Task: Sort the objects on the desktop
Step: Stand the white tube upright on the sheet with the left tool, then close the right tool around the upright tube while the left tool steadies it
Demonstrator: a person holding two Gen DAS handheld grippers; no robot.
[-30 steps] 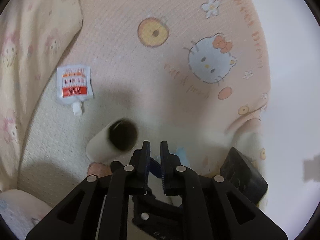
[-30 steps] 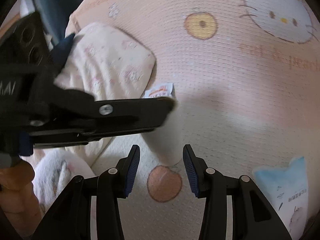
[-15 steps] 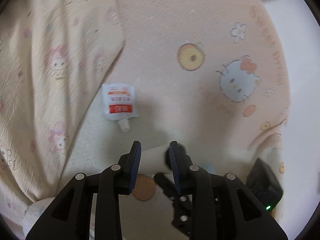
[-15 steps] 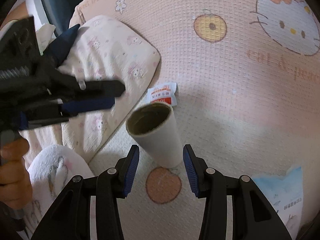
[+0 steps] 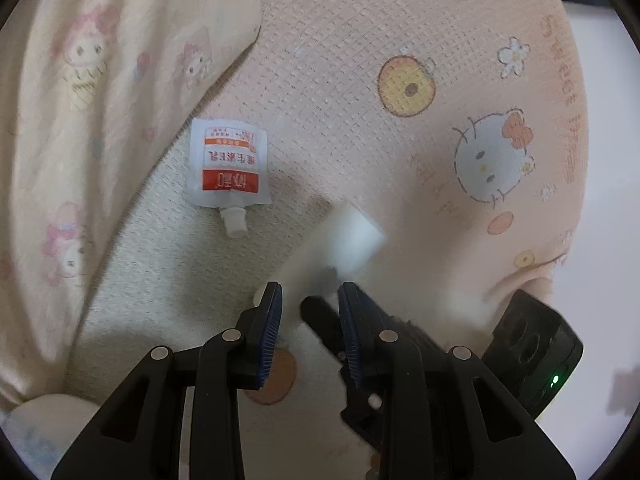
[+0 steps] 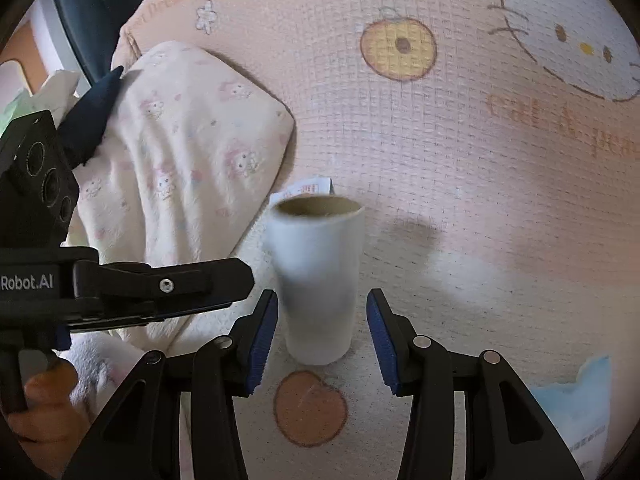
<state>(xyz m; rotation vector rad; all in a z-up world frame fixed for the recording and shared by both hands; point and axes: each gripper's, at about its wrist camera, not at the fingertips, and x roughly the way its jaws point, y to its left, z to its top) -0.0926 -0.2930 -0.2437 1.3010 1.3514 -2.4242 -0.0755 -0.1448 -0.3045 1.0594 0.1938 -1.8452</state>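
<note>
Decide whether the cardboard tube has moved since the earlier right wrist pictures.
Yes. The cardboard tube was leaning; now it stands upright above the orange apple print, between the right claw's open fingers.

The blanket (image 6: pixel 460 168) bears an upright tube (image 6: pixel 318 280), pouch (image 5: pixel 228 164), seemingly a pillow (image 6: pixel 180 184).

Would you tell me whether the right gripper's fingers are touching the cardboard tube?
Apart: the right wrist view shows mat between the cardboard tube and both fingers.

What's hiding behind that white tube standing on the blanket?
Behind the tube, a white pouch with a red label lies flat on the blanket. From the right wrist view the tube covers most of it; only a corner peeks out.
</note>
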